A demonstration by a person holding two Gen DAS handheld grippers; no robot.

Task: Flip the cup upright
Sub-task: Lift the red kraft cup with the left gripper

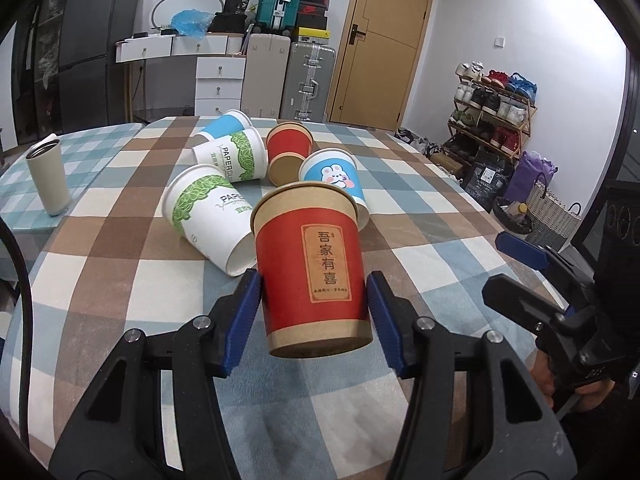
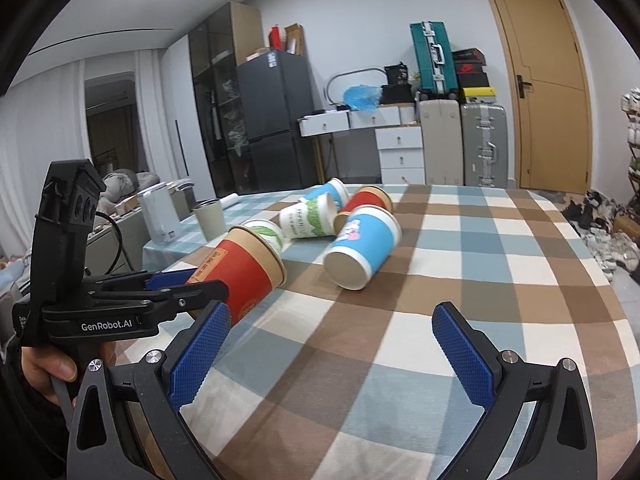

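My left gripper [image 1: 314, 286] is shut on a red and brown paper cup [image 1: 314, 264] with Chinese characters, holding it off the checked tablecloth [image 1: 120, 280], mouth tilted up and away. In the right wrist view the same cup [image 2: 244, 272] sits tilted in the left gripper [image 2: 192, 280] above the table. My right gripper [image 2: 332, 340] is open and empty over the cloth, to the right of the held cup. It also shows in the left wrist view [image 1: 516, 276].
Several paper cups lie on their sides behind: two white and green ones [image 1: 208, 220] [image 1: 236, 156], a red one [image 1: 288, 152], a blue bunny cup [image 1: 336, 180], a blue one [image 1: 228, 122]. A beige tumbler [image 1: 46, 176] stands at left. A kettle [image 2: 160, 216] stands beyond.
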